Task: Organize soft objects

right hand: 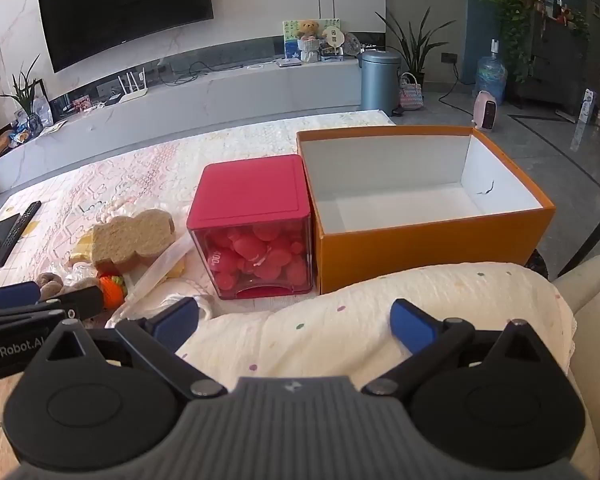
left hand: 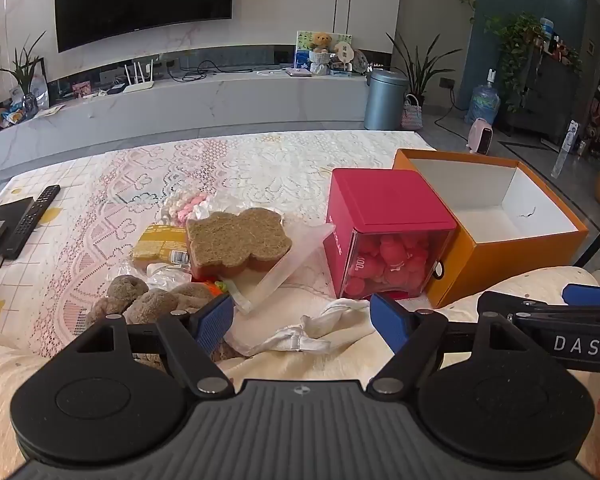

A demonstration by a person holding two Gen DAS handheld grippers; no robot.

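Claws: your left claw and right claw both gape wide, empty | Soft pile: plush toy, sponge left of pink box | Orange box empty | Advice: pinch plush mid-body, lift clear.

The letters "DAS" stand in white on the black body of the right gripper, seen at the right edge of the left wrist view. In the right wrist view, "GenRobot.AI" stands in white on the black side of the left gripper, and its last letter is cut off by the gripper in front. On the clear front of the red box a white "100" can be read, turned sideways. The print on the yellow packet is too small to read.
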